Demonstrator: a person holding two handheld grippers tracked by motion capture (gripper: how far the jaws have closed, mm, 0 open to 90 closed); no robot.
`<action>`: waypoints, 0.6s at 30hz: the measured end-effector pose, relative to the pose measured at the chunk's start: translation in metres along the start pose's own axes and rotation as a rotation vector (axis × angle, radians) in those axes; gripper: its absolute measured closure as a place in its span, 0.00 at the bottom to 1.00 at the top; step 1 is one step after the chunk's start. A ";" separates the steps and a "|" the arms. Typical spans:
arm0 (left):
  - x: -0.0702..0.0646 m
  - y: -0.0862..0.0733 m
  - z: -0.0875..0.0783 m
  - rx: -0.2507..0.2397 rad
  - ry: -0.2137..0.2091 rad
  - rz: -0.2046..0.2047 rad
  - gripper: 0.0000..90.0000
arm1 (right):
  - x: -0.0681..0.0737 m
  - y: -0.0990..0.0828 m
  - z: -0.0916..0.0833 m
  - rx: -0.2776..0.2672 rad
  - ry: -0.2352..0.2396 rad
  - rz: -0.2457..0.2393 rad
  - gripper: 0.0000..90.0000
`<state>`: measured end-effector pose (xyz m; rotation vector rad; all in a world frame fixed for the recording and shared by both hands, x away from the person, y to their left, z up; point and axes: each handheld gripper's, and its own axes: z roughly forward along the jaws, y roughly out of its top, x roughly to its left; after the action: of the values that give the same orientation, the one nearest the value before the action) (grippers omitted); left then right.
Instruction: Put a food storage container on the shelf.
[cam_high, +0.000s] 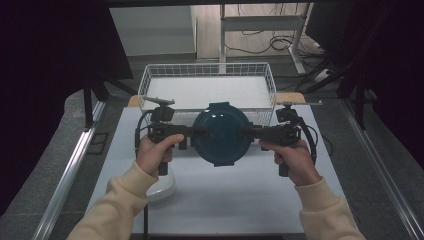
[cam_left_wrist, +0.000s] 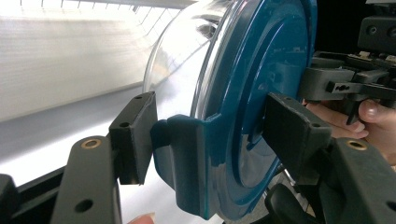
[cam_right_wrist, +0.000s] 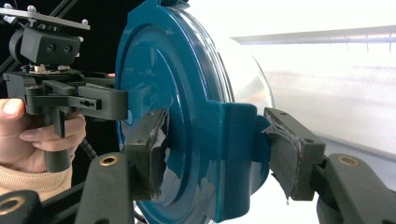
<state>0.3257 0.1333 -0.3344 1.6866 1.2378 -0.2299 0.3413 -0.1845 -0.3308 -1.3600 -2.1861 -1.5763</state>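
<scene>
Here, the left tongs (cam_high: 200, 132) and the right tongs (cam_high: 249, 132) clamp opposite sides of a round container with a teal lid (cam_high: 221, 134), holding it between them above the white tabletop (cam_high: 235, 200). In the left gripper view the left tongs (cam_left_wrist: 205, 135) have their black pads pressed on the lid's side latch tab (cam_left_wrist: 187, 154), one pad on the clear bowl side and one on the lid's flat face. In the right gripper view the right tongs (cam_right_wrist: 215, 149) grip the opposite latch tab (cam_right_wrist: 233, 140) the same way, their pad coverings (cam_right_wrist: 285, 154) worn and torn. The container sits upright with its lid facing the high camera, near the middle of the tabletop and just short of a white wire basket (cam_high: 150, 80) at the far edge. A person's hands (cam_high: 155, 152) in cream sleeves (cam_high: 117, 205) hold both grippers from the near side. A white object (cam_high: 162, 187) lies on the tabletop under the left forearm.
</scene>
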 end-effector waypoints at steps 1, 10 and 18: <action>0.000 0.000 0.000 0.000 0.000 0.000 0.40 | 0.000 0.000 0.000 0.000 0.000 0.000 0.46; 0.001 0.019 -0.006 -0.007 -0.005 0.003 0.40 | 0.004 0.021 0.003 -0.003 -0.005 -0.015 0.46; 0.001 0.033 -0.008 -0.008 0.002 0.014 0.40 | 0.004 0.034 0.005 -0.006 -0.001 -0.012 0.46</action>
<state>0.3499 0.1413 -0.3115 1.6884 1.2270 -0.2148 0.3653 -0.1760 -0.3072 -1.3523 -2.1958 -1.5880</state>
